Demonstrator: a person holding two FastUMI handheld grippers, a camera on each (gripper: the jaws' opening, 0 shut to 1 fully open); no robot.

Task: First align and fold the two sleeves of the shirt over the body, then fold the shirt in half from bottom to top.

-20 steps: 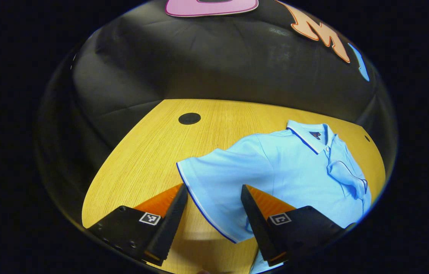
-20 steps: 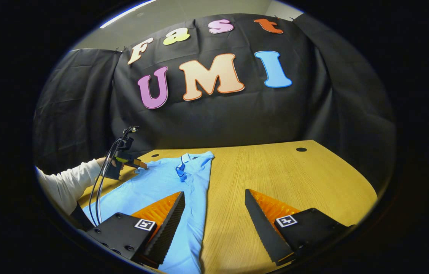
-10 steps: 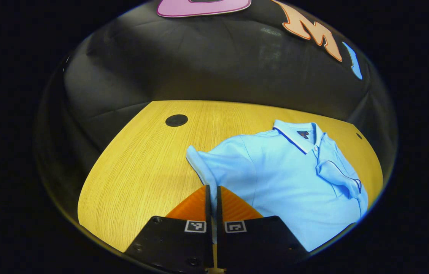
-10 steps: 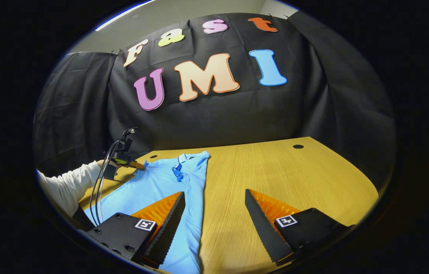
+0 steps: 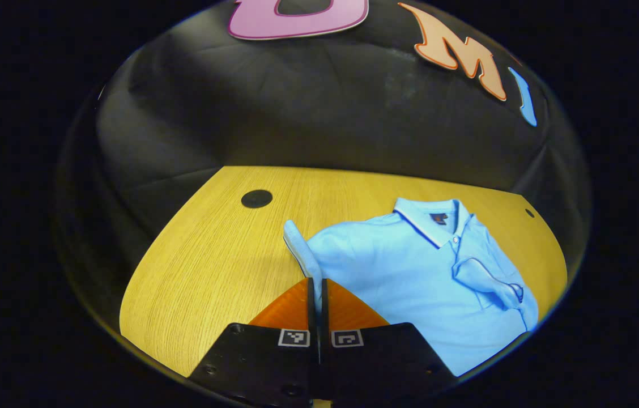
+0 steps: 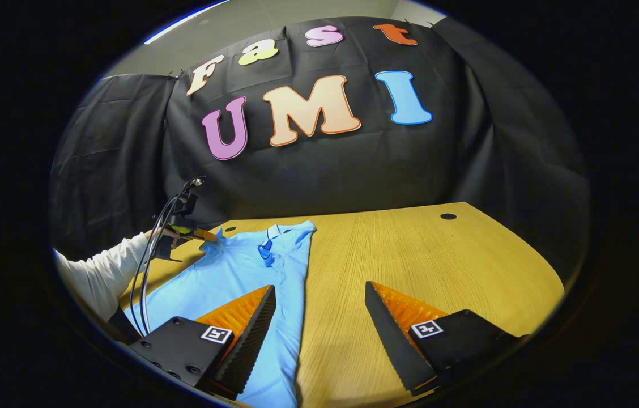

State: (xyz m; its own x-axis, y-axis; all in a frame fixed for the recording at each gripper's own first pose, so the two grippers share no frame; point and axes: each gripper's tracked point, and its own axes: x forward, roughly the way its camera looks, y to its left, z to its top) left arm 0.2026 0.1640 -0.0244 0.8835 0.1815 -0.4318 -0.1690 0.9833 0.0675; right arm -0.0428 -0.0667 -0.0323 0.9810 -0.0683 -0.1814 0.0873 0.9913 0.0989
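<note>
On the yellow wood-grain table, we are viewing the light blue short-sleeved polo shirt, which is lying flat with its collar pointing toward the black cloth wall. In the right gripper view the same shirt is occupying the table's left portion. One sleeve is already lying folded over the chest; the other sleeve is standing up off the table, its hem pinched in the left gripper, whose fingers are pressing together on the cloth. A white-sleeved arm is holding that gripper at the shirt's far edge. The right gripper is hanging above the shirt's near edge with its fingers spread wide, holding nothing.

We are judging the step in hand to be the second sleeve fold. To do it well, we are recommending a low arc across the chest, a steady pinch so the hem is not slipping, and a crease running parallel to the side seam, with the sleeve landing level with the folded one.
</note>
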